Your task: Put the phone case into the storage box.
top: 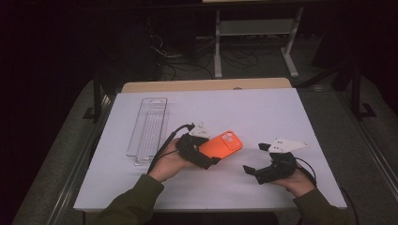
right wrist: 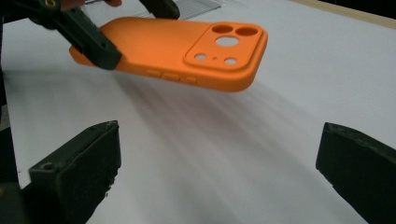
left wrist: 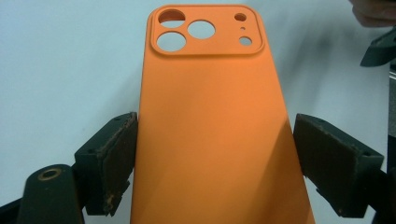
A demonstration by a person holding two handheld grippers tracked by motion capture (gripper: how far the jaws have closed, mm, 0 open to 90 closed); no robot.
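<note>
An orange case (top: 224,144) is held clear of the table (top: 263,112) by the left gripper (top: 202,151), clamped across its width. At three o'clock, the right gripper (top: 257,161) is held wide open, empty. Placement remains undone.

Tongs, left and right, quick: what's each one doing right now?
Left tongs: closed across the width of the orange silicone phone case, holding it clear of the white table.
Right tongs: open, nothing between them.
</note>
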